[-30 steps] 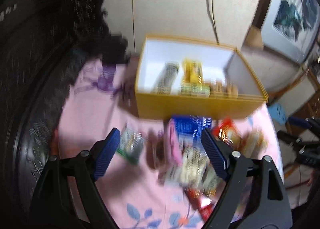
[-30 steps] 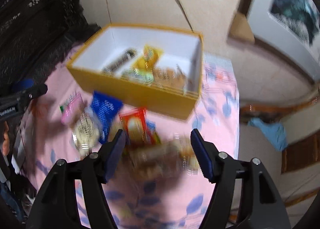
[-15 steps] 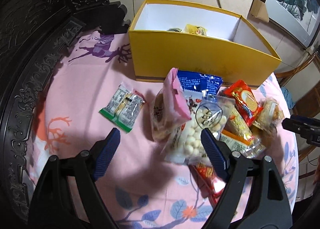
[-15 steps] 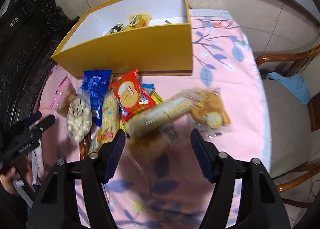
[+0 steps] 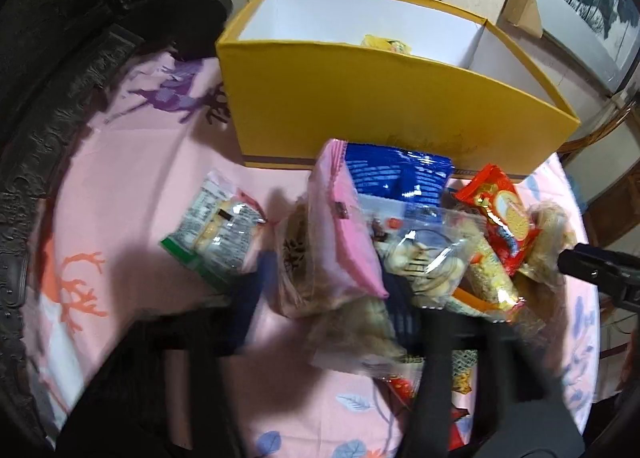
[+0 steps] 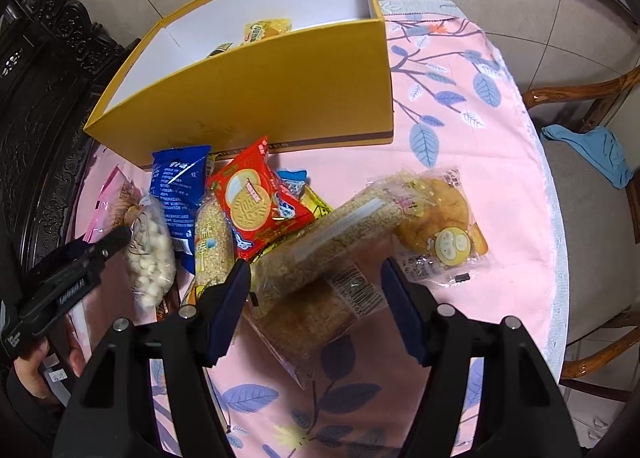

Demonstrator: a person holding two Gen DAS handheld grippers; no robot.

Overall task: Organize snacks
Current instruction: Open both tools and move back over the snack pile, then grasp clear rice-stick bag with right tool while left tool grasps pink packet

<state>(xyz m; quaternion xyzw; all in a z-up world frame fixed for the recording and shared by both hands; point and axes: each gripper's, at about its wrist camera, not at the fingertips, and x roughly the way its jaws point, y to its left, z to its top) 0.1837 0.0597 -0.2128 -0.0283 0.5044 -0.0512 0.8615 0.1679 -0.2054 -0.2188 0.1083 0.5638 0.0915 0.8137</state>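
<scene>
A yellow box (image 5: 400, 110) (image 6: 260, 98) stands at the back of the pink cloth, with a yellow packet (image 5: 386, 44) (image 6: 266, 28) inside. Snacks are piled in front of it. My left gripper (image 5: 326, 306) is blurred and its jaws are closing. The pink packet (image 5: 340, 238) stands between them and the pads reach its two sides. My right gripper (image 6: 318, 298) is open, low over a brown packet (image 6: 312, 318) and a long sesame bar (image 6: 328, 242). A red biscuit packet (image 6: 252, 206), a blue packet (image 6: 178, 182) and a bag of white balls (image 6: 150, 258) lie to the left of them.
A green-and-white packet (image 5: 216, 234) lies alone at the left, and a bun packet (image 6: 440, 226) at the right. Dark carved furniture (image 5: 60, 78) borders the table's left. A wooden chair with a blue cloth (image 6: 588, 150) stands past the right edge.
Both grippers have sunk closer to the snack pile. The left jaws have narrowed around the pink packet. The right jaws keep the same width.
</scene>
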